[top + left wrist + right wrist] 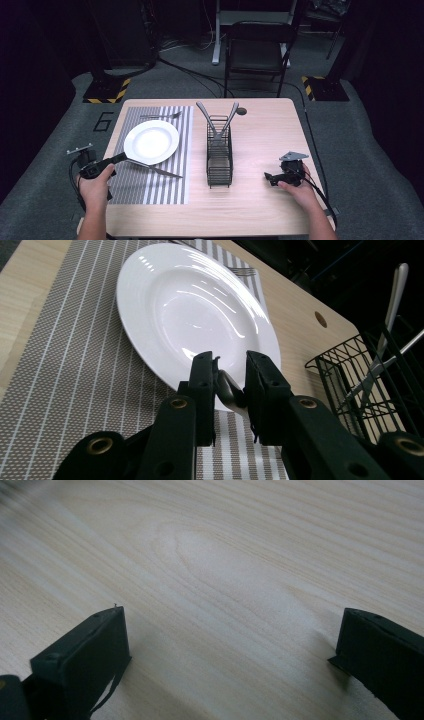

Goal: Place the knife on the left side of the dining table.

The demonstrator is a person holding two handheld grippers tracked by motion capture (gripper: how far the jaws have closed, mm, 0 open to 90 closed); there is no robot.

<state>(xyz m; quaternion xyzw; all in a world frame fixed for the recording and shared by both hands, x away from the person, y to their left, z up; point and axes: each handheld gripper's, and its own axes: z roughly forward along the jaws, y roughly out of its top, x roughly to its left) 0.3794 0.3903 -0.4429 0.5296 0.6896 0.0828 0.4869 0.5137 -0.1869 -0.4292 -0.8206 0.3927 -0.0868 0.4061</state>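
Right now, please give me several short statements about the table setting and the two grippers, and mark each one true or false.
1. The left gripper is shut on a knife. True.
2. The plate holds food. False: it is bare and white.
3. The fork lies on the striped mat beyond the plate. True.
4. The wire basket holds no cutlery. False: two utensils lean in it, crossed.
5. The right gripper is shut on a spoon. False: its jaws stand wide apart over bare table.
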